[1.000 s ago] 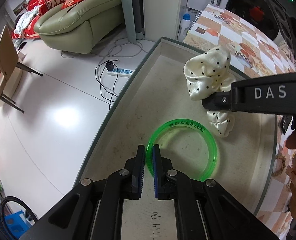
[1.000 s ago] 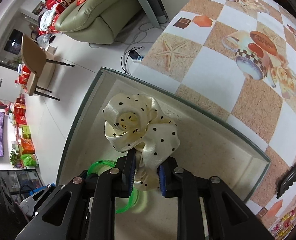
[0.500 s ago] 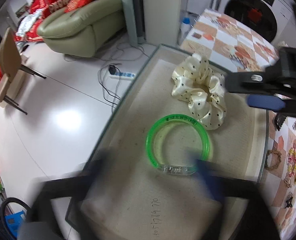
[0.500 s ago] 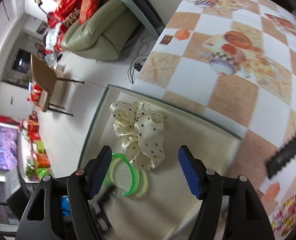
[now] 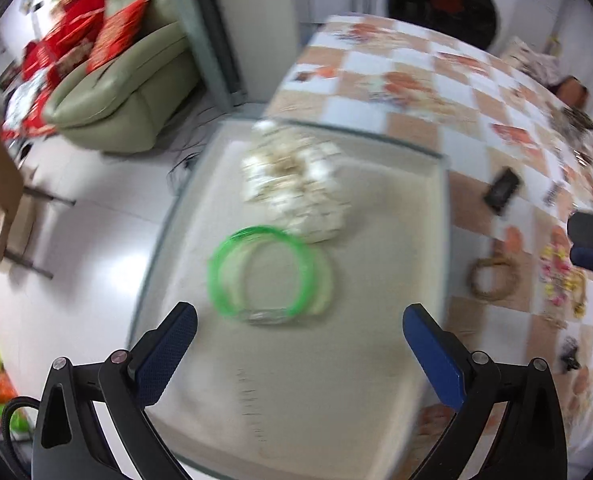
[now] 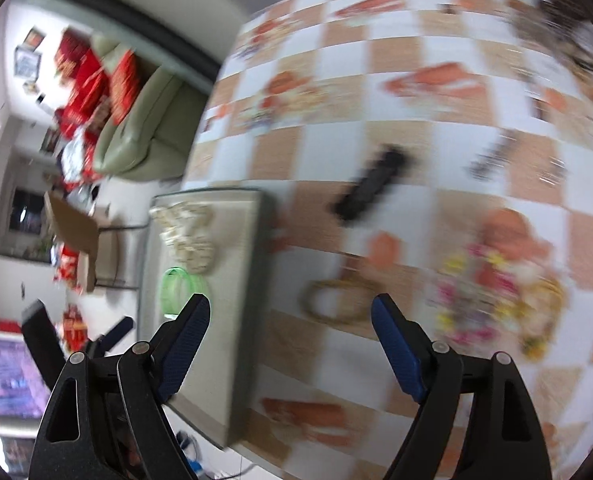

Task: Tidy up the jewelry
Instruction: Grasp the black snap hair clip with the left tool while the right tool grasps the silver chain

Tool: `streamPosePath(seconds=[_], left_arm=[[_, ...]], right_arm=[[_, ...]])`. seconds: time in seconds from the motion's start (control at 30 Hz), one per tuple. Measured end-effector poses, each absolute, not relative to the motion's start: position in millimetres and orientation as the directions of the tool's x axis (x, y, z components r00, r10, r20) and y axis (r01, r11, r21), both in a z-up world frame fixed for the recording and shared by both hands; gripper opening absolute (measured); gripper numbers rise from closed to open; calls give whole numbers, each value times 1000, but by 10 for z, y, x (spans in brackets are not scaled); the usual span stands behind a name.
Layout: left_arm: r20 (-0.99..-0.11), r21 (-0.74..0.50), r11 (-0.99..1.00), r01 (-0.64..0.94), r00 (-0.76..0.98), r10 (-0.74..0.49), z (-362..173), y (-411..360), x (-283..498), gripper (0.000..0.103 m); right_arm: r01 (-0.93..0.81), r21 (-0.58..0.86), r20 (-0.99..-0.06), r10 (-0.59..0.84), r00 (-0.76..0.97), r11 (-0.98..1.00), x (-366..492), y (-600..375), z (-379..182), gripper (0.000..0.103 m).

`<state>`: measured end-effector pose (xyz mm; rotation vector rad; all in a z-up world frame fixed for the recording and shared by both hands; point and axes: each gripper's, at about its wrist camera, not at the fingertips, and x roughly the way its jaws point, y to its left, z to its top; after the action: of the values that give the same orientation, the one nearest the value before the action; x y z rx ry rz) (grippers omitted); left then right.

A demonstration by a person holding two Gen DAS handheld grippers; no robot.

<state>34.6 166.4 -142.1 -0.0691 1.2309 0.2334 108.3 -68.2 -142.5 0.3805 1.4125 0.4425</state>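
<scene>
Both grippers have let go and pulled back — the left gripper (image 5: 299,328) hangs wide open over the tray (image 5: 376,360), the right gripper (image 6: 290,318) spread wide above the checked tablecloth (image 6: 416,152). The green bangle (image 5: 262,274) lies in the tray, touching the cream scrunchie (image 5: 296,188) just beyond it — a brownish bracelet (image 6: 336,304) waits right of the tray.

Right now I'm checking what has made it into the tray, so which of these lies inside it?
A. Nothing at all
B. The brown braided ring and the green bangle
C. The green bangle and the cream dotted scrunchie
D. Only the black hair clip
C: in the left wrist view the green bangle and the cream dotted scrunchie lie inside the tray, while the brown braided ring and black hair clip sit outside on the tablecloth.
</scene>
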Motion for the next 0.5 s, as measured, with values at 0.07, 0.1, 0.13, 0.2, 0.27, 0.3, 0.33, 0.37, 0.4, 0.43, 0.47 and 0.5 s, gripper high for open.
streamPosePath(seconds=[0.07, 0.1, 0.13, 0.2, 0.27, 0.3, 0.33, 0.37, 0.4, 0.43, 0.47, 0.5], left_arm=[[-937, 58, 983, -173, 329, 113, -1383, 1484, 437, 103], [-937, 50, 987, -150, 336, 99, -1369, 1398, 483, 103], [-936, 45, 991, -123, 343, 85, -1354, 1300, 526, 103], [-930, 44, 996, -73, 361, 67, -1344, 1084, 638, 103], [-925, 48, 999, -22, 375, 52, -1336, 869, 760, 103], [-924, 49, 999, -1, 380, 46, -1328, 784, 824, 103], [-922, 50, 999, 20, 385, 39, -1326, 705, 889, 103], [-920, 51, 998, 42, 392, 30, -1321, 620, 954, 103], [-917, 53, 997, 60, 398, 25, -1322, 554, 995, 103], [-915, 59, 995, 78, 404, 22, -1322, 485, 1054, 103], [-912, 68, 993, 94, 408, 24, -1326, 418, 1116, 103], [-911, 70, 992, 106, 411, 21, -1337, 373, 1156, 103]], right_arm=[[-34, 488, -863, 488, 129, 872, 1034, -961, -1419, 87], [-18, 481, -867, 479, 138, 876, 1016, -1088, -1433, 87], [6, 474, -871, 468, 153, 881, 1002, -1227, -1453, 87], [35, 468, -873, 456, 172, 883, 976, -1435, -1465, 87], [58, 459, -876, 441, 194, 886, 948, -1632, -1457, 87], [66, 454, -877, 433, 208, 889, 941, -1714, -1445, 87], [79, 453, -875, 426, 232, 888, 935, -1807, -1441, 87], [92, 450, -874, 418, 247, 888, 928, -1886, -1434, 87], [101, 440, -881, 407, 243, 892, 948, -1946, -1443, 87], [107, 422, -891, 391, 229, 900, 972, -1979, -1458, 87], [113, 407, -899, 376, 223, 906, 976, -2020, -1468, 87], [122, 390, -908, 359, 217, 913, 997, -2056, -1490, 87]])
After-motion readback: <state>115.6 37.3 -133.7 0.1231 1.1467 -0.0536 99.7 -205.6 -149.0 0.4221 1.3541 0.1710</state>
